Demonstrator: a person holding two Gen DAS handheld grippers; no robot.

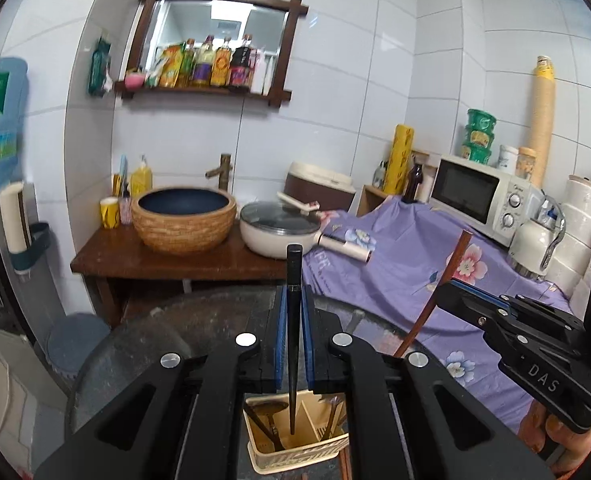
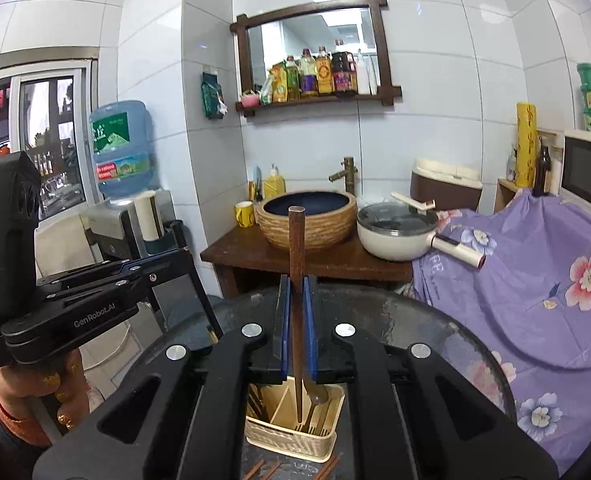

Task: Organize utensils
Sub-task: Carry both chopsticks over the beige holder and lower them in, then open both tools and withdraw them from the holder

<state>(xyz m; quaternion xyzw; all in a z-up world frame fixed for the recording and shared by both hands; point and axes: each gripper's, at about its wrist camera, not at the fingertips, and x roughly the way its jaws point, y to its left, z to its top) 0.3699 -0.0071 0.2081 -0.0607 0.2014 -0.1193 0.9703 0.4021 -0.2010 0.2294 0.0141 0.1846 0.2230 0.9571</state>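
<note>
Black chopstick [image 1: 294, 320] between clamped jaws

The left black two-finger gripper with blue pads [image 1: 294, 320] is clamped tight, pointing toward twelve o'clock and tipped slightly downward. The right black two-finger gripper with blue pads [image 2: 296, 312] is likewise clamped, at three o'clock of the left, similarly tipped.

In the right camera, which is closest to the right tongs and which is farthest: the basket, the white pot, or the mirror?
1. Basket: just below the right tongs, on the dark round table.
2. White pot: farther back, right of the bowl sink, on the wooden counter.
3. Mirror: farthest, up on the tiled wall.
</note>
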